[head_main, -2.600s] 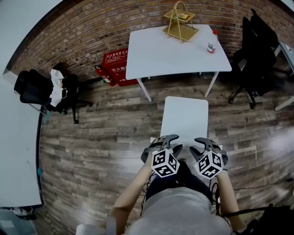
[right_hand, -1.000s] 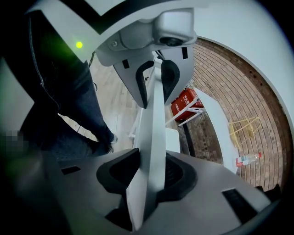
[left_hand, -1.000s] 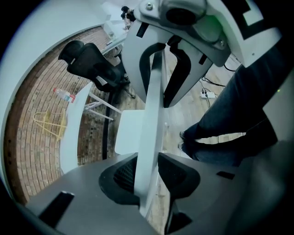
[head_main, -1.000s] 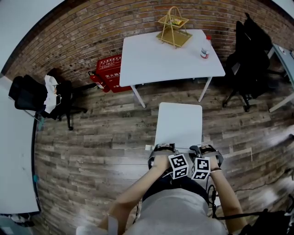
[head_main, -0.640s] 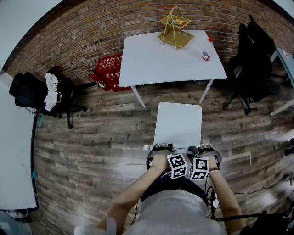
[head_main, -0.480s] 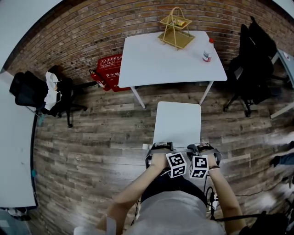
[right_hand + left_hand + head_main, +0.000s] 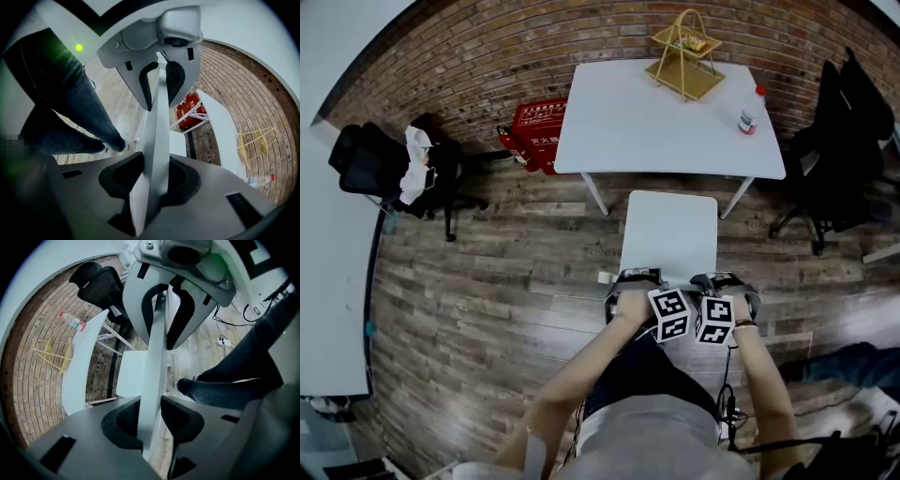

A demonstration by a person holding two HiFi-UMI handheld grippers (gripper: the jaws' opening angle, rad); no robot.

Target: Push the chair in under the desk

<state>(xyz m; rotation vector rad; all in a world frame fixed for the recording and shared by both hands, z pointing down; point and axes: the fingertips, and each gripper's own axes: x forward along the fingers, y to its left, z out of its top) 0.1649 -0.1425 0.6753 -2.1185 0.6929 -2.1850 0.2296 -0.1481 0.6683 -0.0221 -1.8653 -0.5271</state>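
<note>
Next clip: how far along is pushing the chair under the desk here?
Done: the left tool and right tool are each clamped on the chair back. In hand: the push toward the desk; in the head view a strip of floor shows between the seat and the desk's near edge. Left: slide the seat under the desk, then release.

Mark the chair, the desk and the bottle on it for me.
chair (image 7: 670,234), head view, middle of its white seat
desk (image 7: 647,122), head view, bare part of its white top
bottle (image 7: 748,118), head view, its clear body below the red cap
</note>
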